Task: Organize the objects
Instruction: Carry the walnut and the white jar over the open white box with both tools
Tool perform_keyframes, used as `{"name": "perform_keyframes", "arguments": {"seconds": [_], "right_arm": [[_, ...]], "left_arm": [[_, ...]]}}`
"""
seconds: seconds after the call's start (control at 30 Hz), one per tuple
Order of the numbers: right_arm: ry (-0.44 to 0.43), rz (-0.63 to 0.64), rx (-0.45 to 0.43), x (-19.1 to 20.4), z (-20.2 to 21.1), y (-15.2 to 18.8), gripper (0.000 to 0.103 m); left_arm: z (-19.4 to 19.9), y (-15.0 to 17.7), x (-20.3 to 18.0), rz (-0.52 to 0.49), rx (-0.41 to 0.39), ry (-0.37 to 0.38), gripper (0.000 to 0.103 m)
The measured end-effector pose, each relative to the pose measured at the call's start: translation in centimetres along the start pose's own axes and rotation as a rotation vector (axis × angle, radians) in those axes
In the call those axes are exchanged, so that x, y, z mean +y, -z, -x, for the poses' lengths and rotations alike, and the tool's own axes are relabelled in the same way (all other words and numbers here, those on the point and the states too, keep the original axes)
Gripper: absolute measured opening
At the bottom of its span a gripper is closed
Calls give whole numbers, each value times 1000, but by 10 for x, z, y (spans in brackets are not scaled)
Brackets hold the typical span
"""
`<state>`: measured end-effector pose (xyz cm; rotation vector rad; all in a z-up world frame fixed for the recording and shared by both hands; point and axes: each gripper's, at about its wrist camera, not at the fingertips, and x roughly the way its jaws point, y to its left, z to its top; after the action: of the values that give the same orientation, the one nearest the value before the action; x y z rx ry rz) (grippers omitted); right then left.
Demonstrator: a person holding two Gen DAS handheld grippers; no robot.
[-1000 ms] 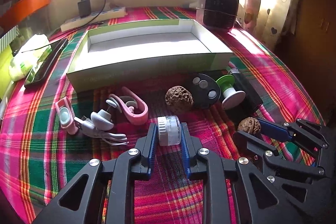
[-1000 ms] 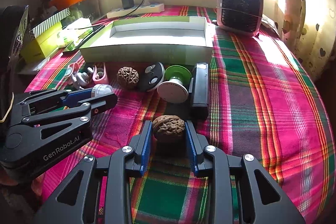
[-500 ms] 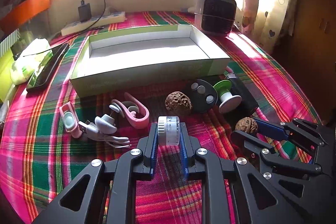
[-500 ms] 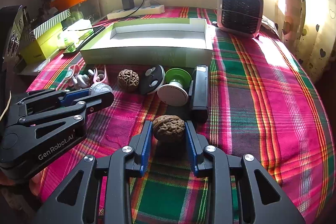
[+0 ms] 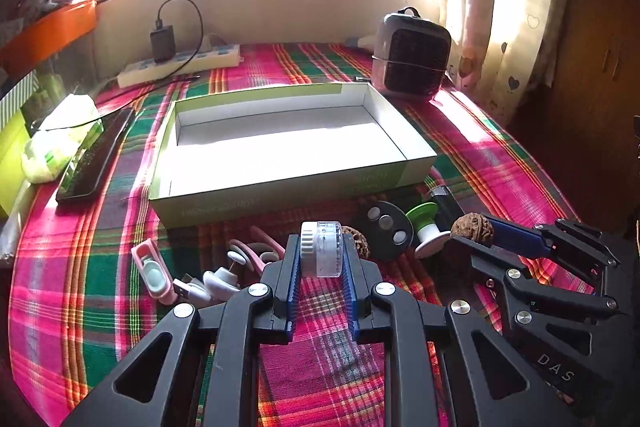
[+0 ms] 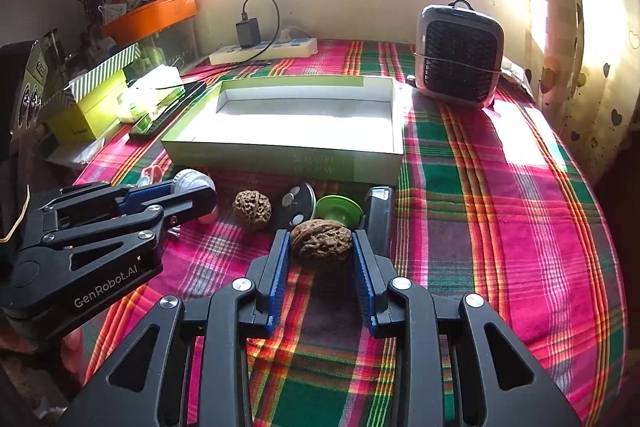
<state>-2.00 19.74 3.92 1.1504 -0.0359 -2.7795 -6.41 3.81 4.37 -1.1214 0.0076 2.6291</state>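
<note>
Walnut (image 6: 321,244) btwn right gripper (image 6: 321,259) pads

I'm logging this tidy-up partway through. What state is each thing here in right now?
left claw: shut on the small round case
right claw: shut on a walnut
green box: open, nothing inside
second walnut: loose on the plaid cloth
charger: plugged into the power strip
</note>
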Motion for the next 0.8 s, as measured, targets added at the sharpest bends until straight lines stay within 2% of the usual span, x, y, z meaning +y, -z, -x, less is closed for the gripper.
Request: {"name": "perform_keyframes", "arguments": {"seconds": [0.33, 0.57, 0.8], "right_arm": [[-17, 23, -26, -2, -12, -43, 32], [-23, 36, 5, -5, -42, -70, 32], [-6, 42, 35, -10, -80, -96, 32]], "left_arm": [[-7, -37, 16, 5, -38, -8, 17], [-23, -62, 31, 4, -44, -42, 17], [-61, -82, 47, 14, 22, -55, 17]]}}
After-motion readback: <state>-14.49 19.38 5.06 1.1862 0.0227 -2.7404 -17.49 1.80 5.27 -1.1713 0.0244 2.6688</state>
